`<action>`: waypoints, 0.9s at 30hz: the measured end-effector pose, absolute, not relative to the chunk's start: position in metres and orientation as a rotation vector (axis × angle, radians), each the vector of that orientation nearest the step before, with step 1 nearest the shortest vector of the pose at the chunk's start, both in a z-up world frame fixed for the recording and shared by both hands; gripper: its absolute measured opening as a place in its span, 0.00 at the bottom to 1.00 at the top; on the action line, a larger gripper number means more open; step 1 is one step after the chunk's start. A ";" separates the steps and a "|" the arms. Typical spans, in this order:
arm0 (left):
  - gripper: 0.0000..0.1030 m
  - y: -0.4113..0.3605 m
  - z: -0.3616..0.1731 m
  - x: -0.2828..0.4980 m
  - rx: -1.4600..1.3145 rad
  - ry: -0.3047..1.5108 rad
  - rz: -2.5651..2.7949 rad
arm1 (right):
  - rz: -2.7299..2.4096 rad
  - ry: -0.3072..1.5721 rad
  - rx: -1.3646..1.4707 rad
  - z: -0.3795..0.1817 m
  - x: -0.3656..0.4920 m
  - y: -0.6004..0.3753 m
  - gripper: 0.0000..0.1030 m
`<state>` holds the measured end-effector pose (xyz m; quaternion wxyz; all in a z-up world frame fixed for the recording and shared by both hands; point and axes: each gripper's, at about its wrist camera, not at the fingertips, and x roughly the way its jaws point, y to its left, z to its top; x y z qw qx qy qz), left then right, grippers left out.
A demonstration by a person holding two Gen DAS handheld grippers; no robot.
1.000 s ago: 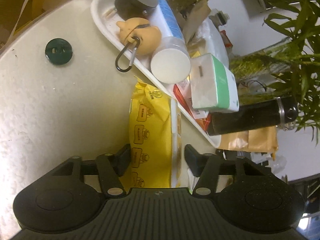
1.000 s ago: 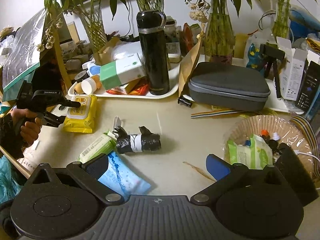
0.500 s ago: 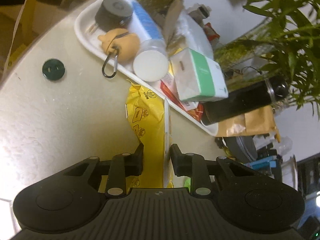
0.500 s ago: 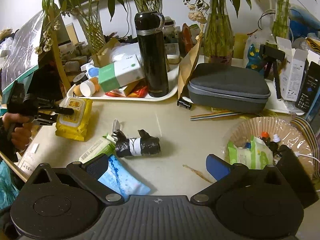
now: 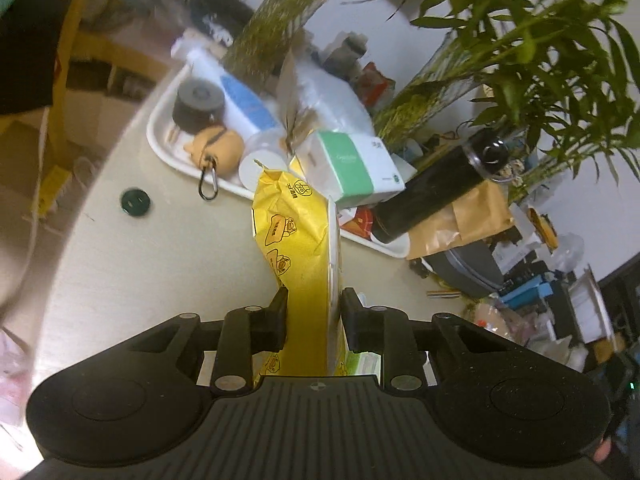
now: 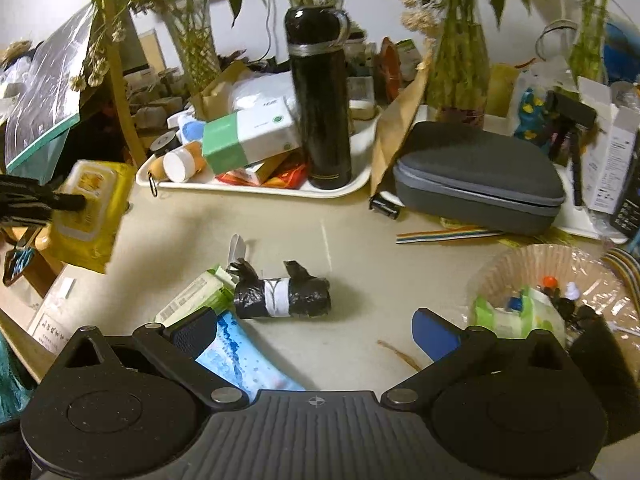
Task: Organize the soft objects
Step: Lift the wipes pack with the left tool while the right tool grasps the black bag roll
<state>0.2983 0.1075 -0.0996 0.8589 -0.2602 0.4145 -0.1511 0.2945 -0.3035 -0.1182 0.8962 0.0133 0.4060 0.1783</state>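
My left gripper (image 5: 313,300) is shut on a yellow wet-wipes pack (image 5: 298,248) and holds it in the air above the table; the same pack shows at the far left of the right wrist view (image 6: 90,212). My right gripper (image 6: 314,320) is open and empty, low over the table. Just ahead of it lie a black bag roll with a white band (image 6: 282,296), a green-and-white pack (image 6: 192,298) and a blue pack (image 6: 236,360). A paper-lined basket (image 6: 560,264) at the right holds a green pack (image 6: 508,314).
A white tray (image 6: 256,190) at the back holds a black flask (image 6: 320,96), a green-and-white box (image 6: 248,136) and tubes. A grey zip case (image 6: 476,176) lies to its right. Plants in vases line the back. A dark green button (image 5: 136,201) lies on the table.
My left gripper closed on the yellow wipes pack and lifted it off the table, tilting it upright. The right gripper has barely moved.
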 end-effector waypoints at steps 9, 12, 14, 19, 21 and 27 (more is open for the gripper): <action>0.25 0.115 -0.057 0.255 -0.452 0.776 -0.319 | 0.404 0.870 -0.023 -0.143 0.325 -0.285 1.00; 0.25 0.118 -0.046 0.240 -0.409 0.743 -0.336 | 0.409 0.882 -0.010 -0.152 0.333 -0.284 1.00; 0.25 0.120 -0.041 0.233 -0.397 0.730 -0.335 | 0.416 0.889 -0.007 -0.158 0.337 -0.280 1.00; 0.25 0.126 -0.035 0.216 -0.384 0.716 -0.338 | 0.428 0.917 0.011 -0.173 0.348 -0.270 0.99; 0.25 0.129 -0.034 0.210 -0.383 0.714 -0.339 | 0.432 0.920 0.022 -0.177 0.351 -0.266 0.99; 0.25 0.136 -0.033 0.196 -0.378 0.711 -0.340 | 0.440 0.939 0.010 -0.191 0.360 -0.254 0.99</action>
